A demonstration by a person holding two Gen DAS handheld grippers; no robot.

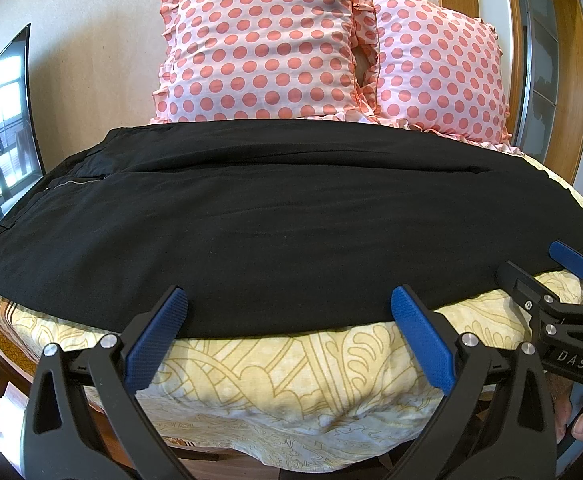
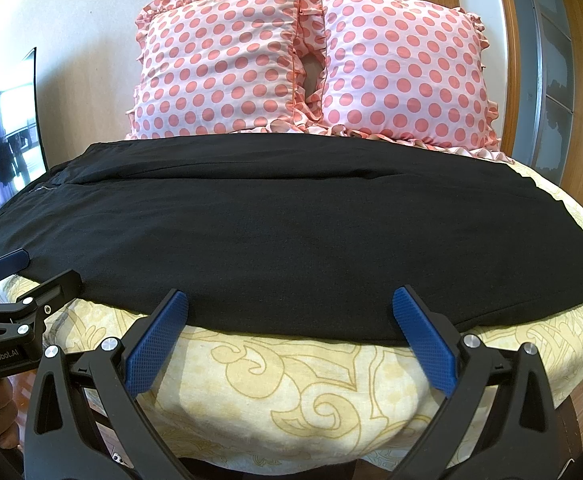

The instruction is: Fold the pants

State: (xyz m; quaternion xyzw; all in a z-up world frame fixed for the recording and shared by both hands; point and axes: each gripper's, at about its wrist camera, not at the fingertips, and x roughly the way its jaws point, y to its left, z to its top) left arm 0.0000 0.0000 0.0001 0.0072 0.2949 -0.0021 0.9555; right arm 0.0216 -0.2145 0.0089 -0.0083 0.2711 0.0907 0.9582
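Pants (image 1: 283,216): black, spread flat across the bed from the left side to the right, covering most of its width; the near hem edge runs along the front of the mattress.
Zipper (image 1: 77,181): a short silver line at the far left of the pants, marking the waist end there.
TV screen (image 1: 5,120): against the wall at far left, beside the bed.
Left gripper (image 1: 287,308): blue-padded fingers spread wide, tips at the near edge of the pants toward the left half, nothing clamped between them.
Bedspread (image 1: 291,376): cream with a tan scroll pattern, draping over the near edge of the bed below the pants.
Pillows (image 1: 263,44): two pink ones with coral dots and ruffled edges, propped side by side against the wall, just beyond the far edge of the pants.
Right gripper (image 2: 289,308): fingers likewise wide apart, tips at the near edge of the pants toward the right half, gripping nothing.
Wooden door frame (image 2: 531,80): at far right, past the pillows.
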